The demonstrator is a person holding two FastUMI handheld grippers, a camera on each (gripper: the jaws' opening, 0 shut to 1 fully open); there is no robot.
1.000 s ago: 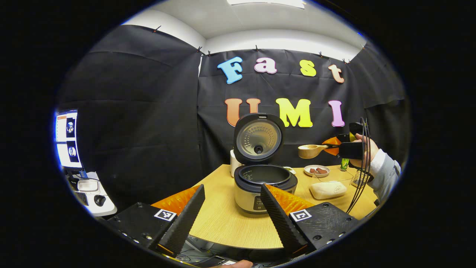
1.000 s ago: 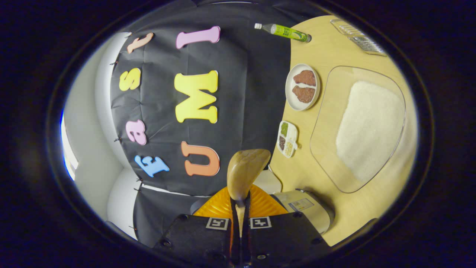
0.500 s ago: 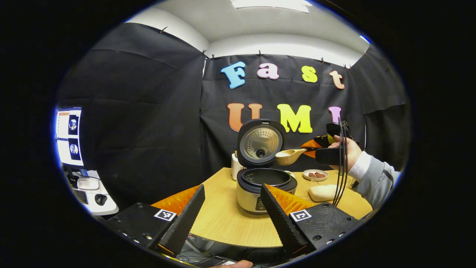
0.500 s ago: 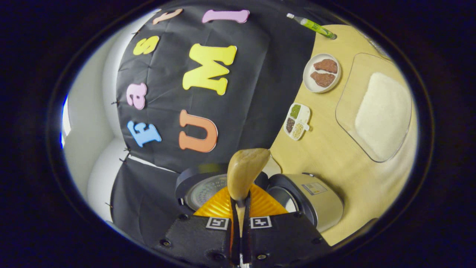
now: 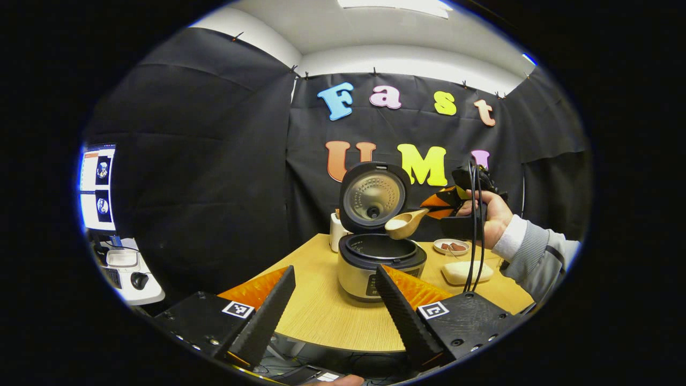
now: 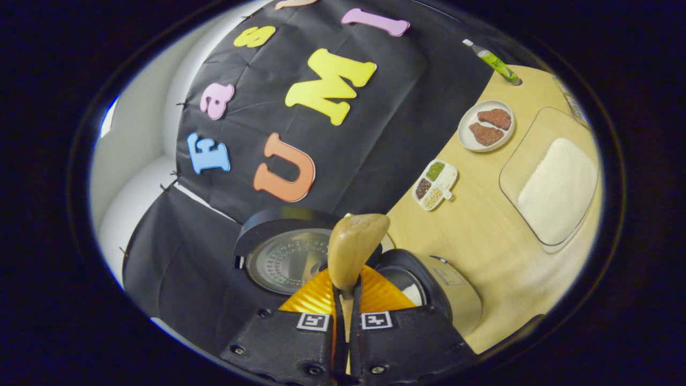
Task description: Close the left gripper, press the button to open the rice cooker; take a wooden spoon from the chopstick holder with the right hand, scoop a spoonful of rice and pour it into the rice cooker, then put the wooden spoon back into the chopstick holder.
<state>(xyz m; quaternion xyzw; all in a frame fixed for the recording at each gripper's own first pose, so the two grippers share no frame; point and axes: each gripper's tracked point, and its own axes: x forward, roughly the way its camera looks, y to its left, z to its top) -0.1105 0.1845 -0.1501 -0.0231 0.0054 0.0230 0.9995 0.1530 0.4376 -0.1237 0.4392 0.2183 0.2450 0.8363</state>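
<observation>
While left gripper (image 5: 335,305) hangs low, fingers spread apart, rice cooker (image 5: 381,262) sits on table (image 5: 332,316), lid up; wooden spoon (image 5: 405,223) tilts over pot. Right gripper view: right gripper (image 6: 347,316) clamped on spoon handle, bowl (image 6: 356,246) above open cooker.

Wooden spoon (image 6: 351,249) handle hidden between right gripper (image 6: 346,300) fingers; bowl contents face away.

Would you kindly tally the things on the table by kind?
Rice cooker: 1
Dishes: 2, a plate and a divided dish
Clear rice tray: 1
Bottle: 1
White holder: 1
Total: 6
</observation>
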